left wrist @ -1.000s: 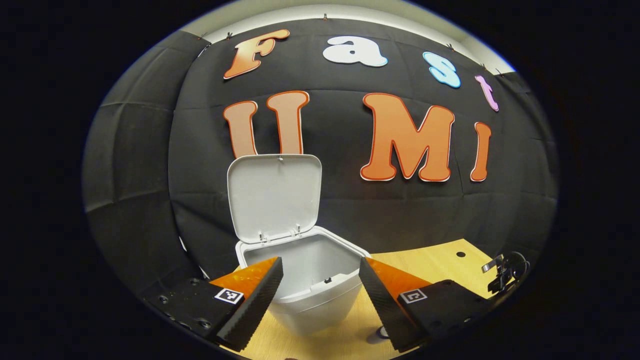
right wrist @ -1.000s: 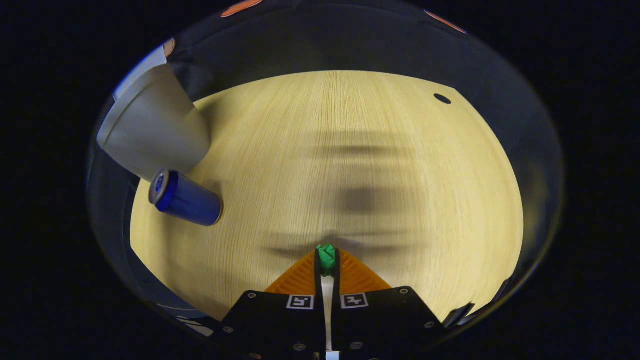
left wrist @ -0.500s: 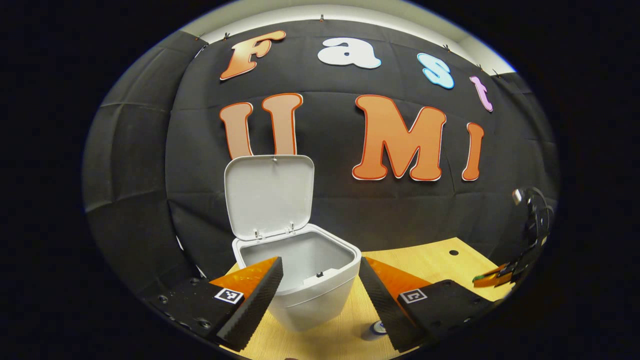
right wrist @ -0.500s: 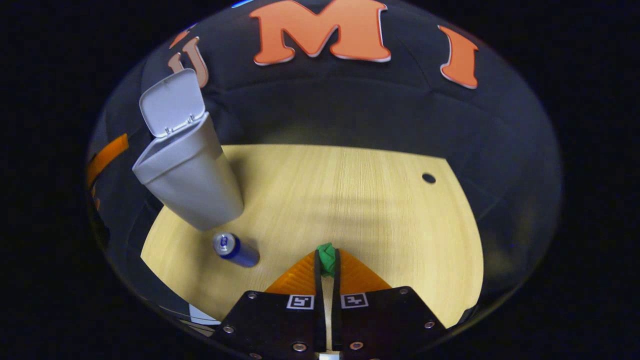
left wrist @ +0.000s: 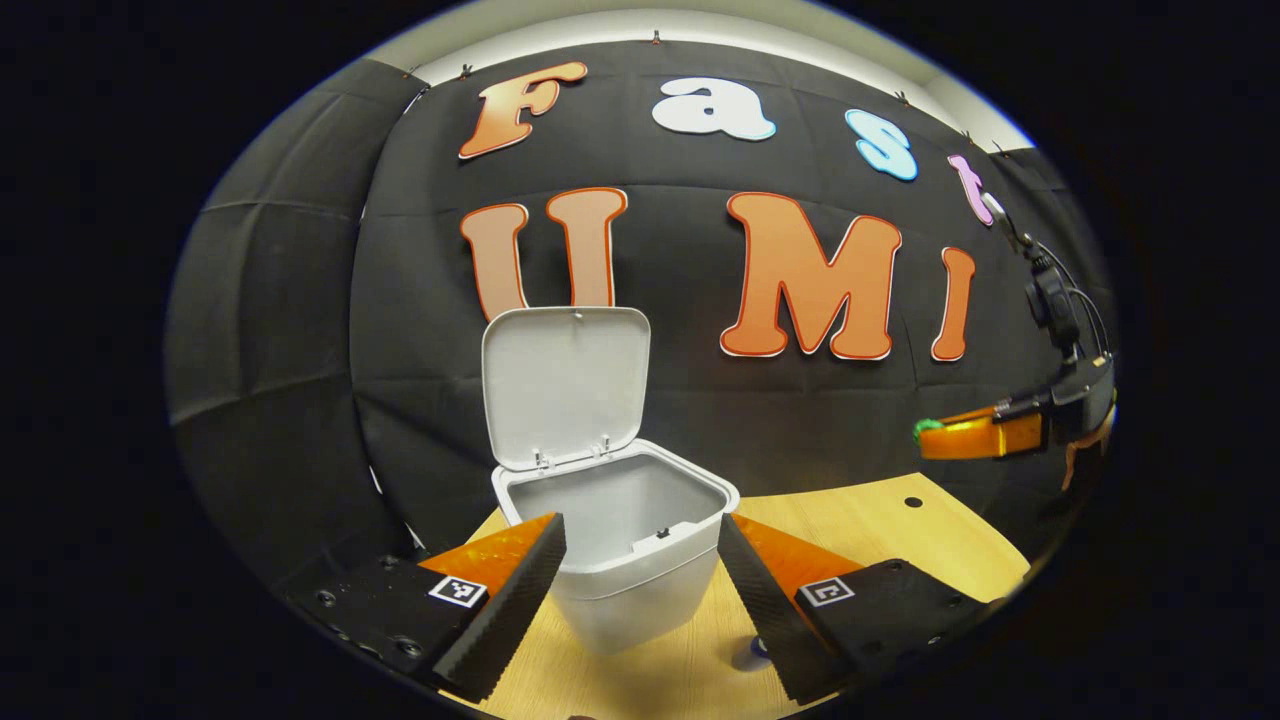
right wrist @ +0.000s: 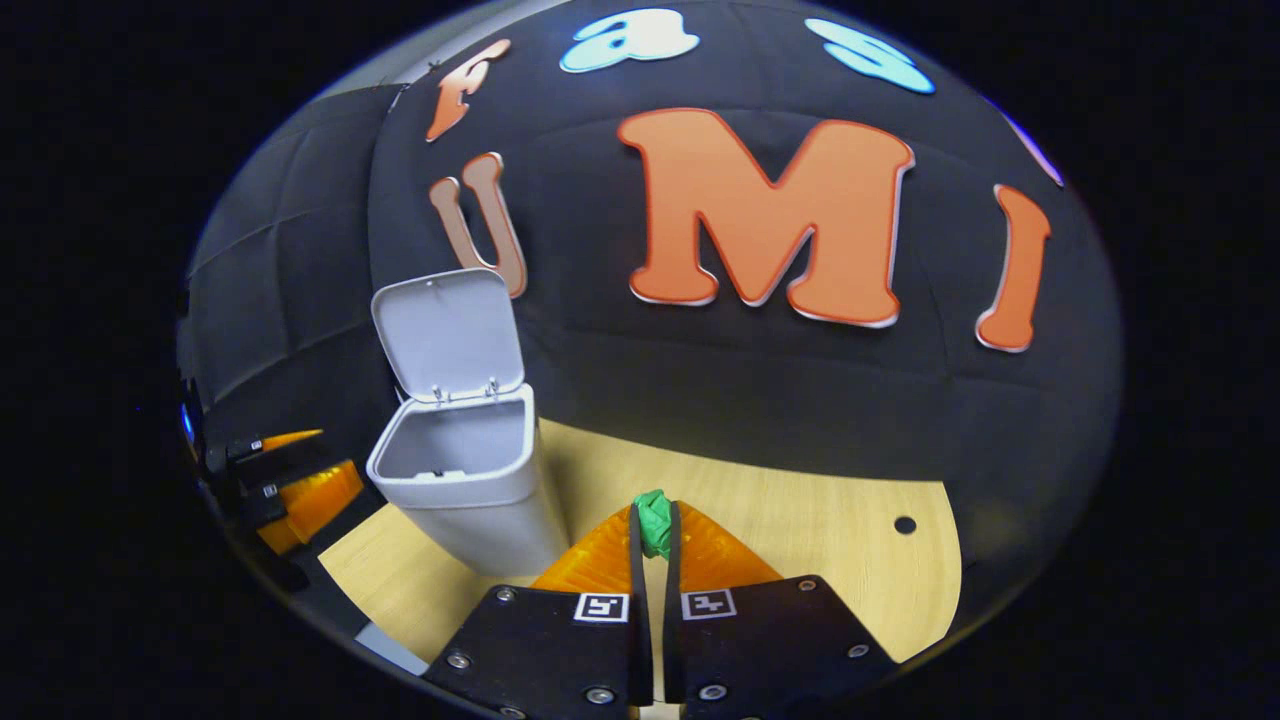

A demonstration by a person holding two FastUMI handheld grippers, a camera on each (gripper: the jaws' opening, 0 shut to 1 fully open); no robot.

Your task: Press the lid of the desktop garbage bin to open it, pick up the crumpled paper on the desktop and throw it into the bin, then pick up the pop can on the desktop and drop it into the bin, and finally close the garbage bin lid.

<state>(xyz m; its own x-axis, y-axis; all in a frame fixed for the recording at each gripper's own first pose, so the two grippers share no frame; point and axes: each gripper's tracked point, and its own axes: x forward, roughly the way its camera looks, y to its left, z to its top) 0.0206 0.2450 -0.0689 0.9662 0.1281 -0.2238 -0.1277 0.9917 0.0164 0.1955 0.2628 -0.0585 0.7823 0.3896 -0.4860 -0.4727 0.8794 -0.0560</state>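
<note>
So, in the left gripper view my left gripper (left wrist: 640,590) hangs released before the bin (left wrist: 630,560), lid (left wrist: 565,385) already up. In the right gripper view my right gripper (right wrist: 654,520) pinches the crumpled paper (right wrist: 654,520), bin (right wrist: 460,480) ahead-left; dropping, can, closing remain.

One white bin (left wrist: 630,560) stands on the desk (left wrist: 880,515), with one lid (left wrist: 566,385) raised upright at its back edge. One green paper ball (right wrist: 654,520) is in sight. One can (left wrist: 748,652) peeks out. Two tools are present: left (left wrist: 640,575) and right (right wrist: 654,545). One round hole (right wrist: 904,524) marks the desk.
</note>
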